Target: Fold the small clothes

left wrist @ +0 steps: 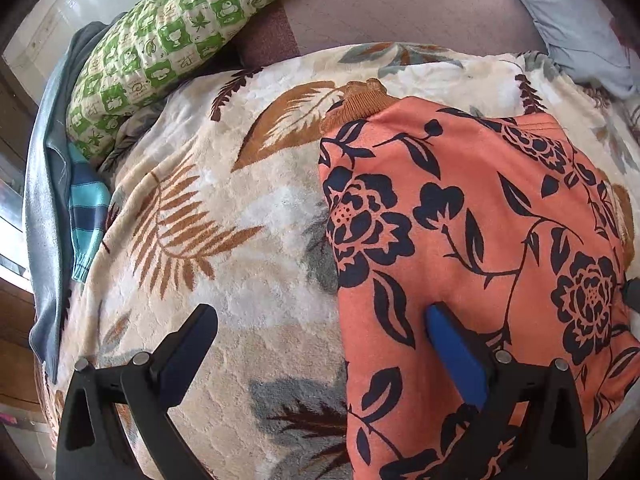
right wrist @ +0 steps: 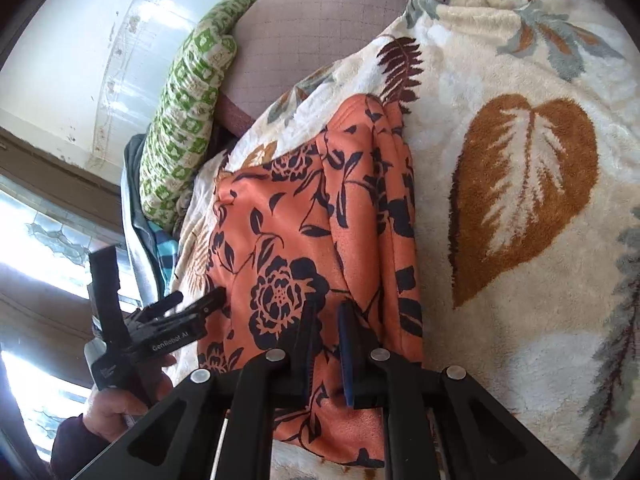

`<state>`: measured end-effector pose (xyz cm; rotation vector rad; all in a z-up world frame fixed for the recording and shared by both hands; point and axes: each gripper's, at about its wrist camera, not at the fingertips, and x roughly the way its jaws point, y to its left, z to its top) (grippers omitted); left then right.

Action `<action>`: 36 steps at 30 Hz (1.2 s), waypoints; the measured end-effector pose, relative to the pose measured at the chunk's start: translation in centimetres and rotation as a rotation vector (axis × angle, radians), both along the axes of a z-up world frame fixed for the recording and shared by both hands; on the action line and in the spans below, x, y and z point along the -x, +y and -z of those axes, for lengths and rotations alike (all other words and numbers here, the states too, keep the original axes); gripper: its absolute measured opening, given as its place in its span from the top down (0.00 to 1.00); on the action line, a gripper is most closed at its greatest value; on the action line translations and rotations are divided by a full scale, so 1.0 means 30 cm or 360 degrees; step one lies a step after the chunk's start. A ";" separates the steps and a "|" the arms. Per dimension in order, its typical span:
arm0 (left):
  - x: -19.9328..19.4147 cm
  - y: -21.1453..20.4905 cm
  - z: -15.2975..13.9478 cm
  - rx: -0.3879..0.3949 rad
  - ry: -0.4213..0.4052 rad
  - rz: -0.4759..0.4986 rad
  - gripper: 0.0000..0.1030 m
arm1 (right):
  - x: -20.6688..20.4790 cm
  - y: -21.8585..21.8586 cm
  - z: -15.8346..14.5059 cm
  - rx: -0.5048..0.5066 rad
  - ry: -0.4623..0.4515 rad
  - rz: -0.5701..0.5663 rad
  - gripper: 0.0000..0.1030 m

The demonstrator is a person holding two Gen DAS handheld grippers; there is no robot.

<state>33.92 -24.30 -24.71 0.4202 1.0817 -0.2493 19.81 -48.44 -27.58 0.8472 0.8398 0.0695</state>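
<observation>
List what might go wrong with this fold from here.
1. The right gripper pinches only a small ridge of the orange floral garment; the thin cloth may slip free if pulled.
2. The left gripper is wide open, one finger pressing the garment, the other on the plush blanket. Closing there might catch blanket pile as well.

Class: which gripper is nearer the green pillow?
Left. The left gripper is open at the orange garment's pillow-side edge; the right gripper pinches it farther from the green pillow.
</observation>
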 end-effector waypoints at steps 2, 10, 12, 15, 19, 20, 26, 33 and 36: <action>0.015 -0.007 0.007 -0.0033 -0.0040 0.0010 0.00 | 0.024 -0.024 -0.018 -0.0017 -0.0073 0.0061 0.87; 0.050 -0.051 0.004 -0.0205 -0.0157 0.0114 0.00 | -0.006 -0.053 0.007 -0.0105 -0.0045 0.0093 0.84; 0.051 -0.053 0.004 -0.0213 -0.0162 0.0117 0.00 | -0.040 -0.033 0.039 -0.0051 0.0048 0.0059 0.84; 0.052 -0.048 0.002 -0.0201 -0.0163 0.0124 0.00 | -0.054 -0.027 0.050 -0.0008 0.0053 0.0039 0.84; 0.014 -0.006 -0.012 -0.0047 -0.0016 0.0051 0.00 | -0.042 -0.074 0.053 -0.0139 0.0009 0.0080 0.84; 0.002 0.009 -0.019 0.0000 0.0034 0.0037 0.00 | -0.036 -0.083 0.043 -0.0148 -0.0027 0.0098 0.83; 0.011 0.071 -0.090 0.0134 0.0016 0.0046 0.00 | -0.028 -0.080 -0.023 -0.0145 -0.0235 0.0105 0.82; 0.111 0.126 -0.022 0.0113 0.0091 0.0139 0.00 | -0.109 -0.037 0.048 -0.0042 -0.0038 0.0061 0.82; 0.121 0.142 -0.026 0.0157 0.0085 0.0116 0.00 | -0.109 -0.049 0.052 -0.0092 -0.0032 0.0060 0.84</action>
